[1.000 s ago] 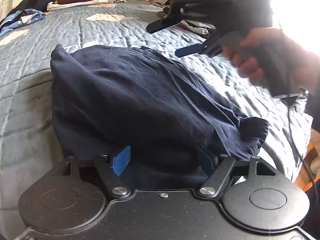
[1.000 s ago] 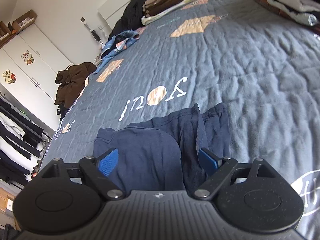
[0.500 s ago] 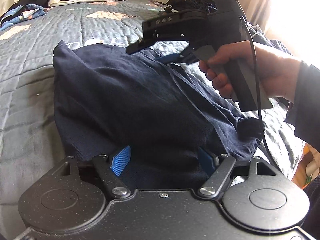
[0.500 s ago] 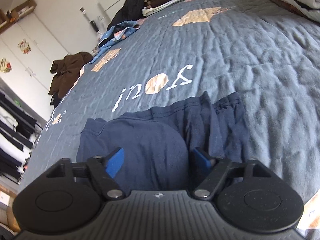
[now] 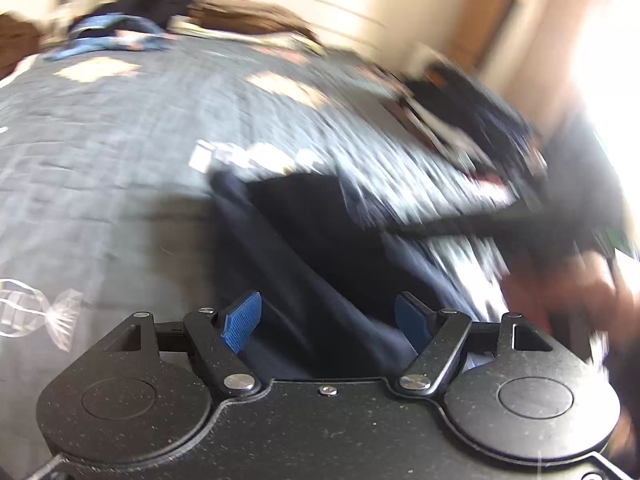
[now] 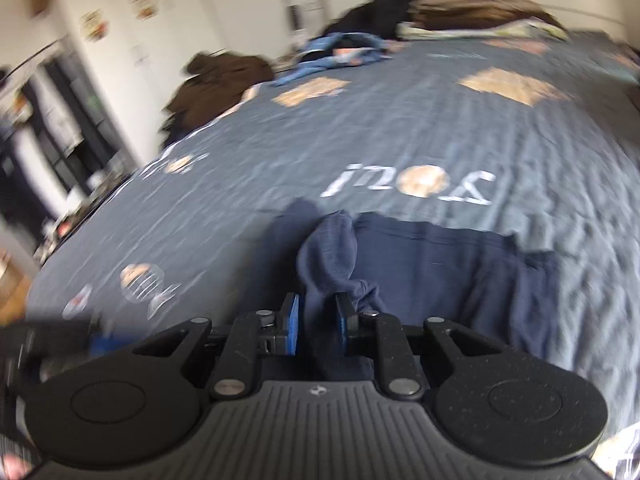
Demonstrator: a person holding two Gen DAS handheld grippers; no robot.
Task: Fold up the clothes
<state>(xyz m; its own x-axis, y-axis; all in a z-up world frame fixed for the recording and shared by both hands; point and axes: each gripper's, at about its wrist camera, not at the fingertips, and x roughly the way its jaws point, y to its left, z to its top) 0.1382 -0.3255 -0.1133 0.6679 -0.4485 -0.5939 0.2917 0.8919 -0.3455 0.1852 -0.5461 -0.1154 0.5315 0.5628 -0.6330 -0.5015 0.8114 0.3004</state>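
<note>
Home bedroom. Large bed [image 6: 460, 128] w/ grey-blue printed quilt fills the room; clothes piles [image 6: 472, 12] along its far edge, brown garment [image 6: 216, 84] at one side. White wardrobe [image 6: 132, 40] w/ stickers; dark clothes hanging [image 6: 24, 152] nearby.

The gray bed cover [image 6: 400, 128] has white letters [image 6: 412, 184] printed on it, seen upside down with a tan ball in place of one letter, and they look like "you!".
</note>
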